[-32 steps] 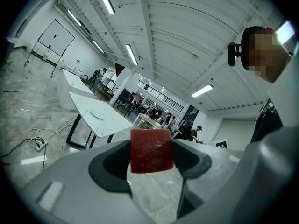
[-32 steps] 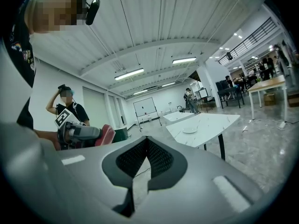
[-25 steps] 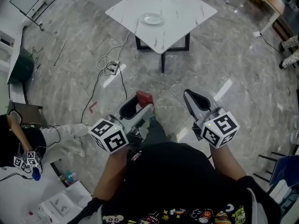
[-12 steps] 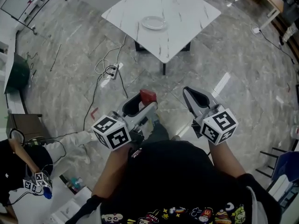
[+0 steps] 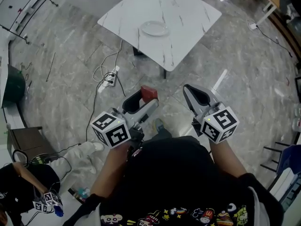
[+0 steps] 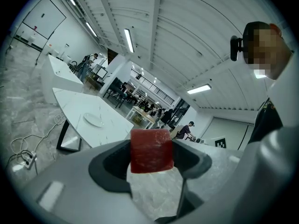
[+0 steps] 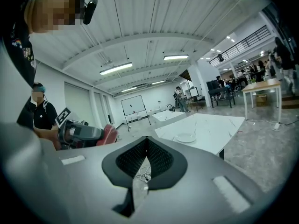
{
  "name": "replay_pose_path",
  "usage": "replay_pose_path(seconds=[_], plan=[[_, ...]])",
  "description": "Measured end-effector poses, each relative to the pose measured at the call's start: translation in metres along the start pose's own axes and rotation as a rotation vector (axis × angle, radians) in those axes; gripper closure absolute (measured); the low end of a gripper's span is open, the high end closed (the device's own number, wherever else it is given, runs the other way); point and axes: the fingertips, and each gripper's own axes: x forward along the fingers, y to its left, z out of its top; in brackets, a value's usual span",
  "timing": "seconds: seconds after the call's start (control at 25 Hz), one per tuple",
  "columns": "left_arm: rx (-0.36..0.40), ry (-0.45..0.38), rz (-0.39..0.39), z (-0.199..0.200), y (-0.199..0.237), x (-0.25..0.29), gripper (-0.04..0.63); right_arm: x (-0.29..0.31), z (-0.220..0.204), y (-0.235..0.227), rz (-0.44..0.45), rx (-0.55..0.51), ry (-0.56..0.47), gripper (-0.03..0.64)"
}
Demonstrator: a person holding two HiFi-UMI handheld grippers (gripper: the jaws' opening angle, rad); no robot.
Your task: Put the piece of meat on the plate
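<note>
A red cube of meat (image 5: 149,92) (image 6: 150,150) sits clamped between the jaws of my left gripper (image 5: 143,98) (image 6: 150,158), held out in front of my body above the floor. The same meat (image 7: 108,134) shows at the left of the right gripper view. My right gripper (image 5: 197,96) (image 7: 146,157) is shut with nothing in it, beside the left one. The white plate (image 5: 154,28) (image 6: 93,120) (image 7: 186,137) lies empty on the white marble table (image 5: 183,13) ahead, well beyond both grippers.
A power strip with tangled cables (image 5: 110,72) lies on the marble floor left of the table. A second person crouches at the lower left (image 5: 28,182) holding marker-cube grippers. A chair (image 5: 282,159) stands at the right edge. More tables and people fill the hall behind.
The table and plate have drifted nearer and slightly lower in the head view as I walk toward them. Both grippers keep their pose, the meat still held.
</note>
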Motion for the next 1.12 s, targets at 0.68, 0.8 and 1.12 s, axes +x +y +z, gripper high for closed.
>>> replay_pose_path(seconds=[0.68, 0.8, 1.12], plan=[[-0.005, 0.013, -0.027, 0.019, 0.043, 0.003, 0.209, 0.035, 0.004, -0.007, -0.056, -0.006, 0.015, 0.591], [-0.002, 0.016, -0.021, 0.021, 0.045, 0.007, 0.209, 0.038, 0.005, -0.012, -0.055, -0.009, 0.015, 0.590], [-0.008, 0.021, -0.002, 0.025, 0.060, 0.030, 0.209, 0.052, 0.007, -0.038, -0.046, 0.005, 0.023, 0.591]])
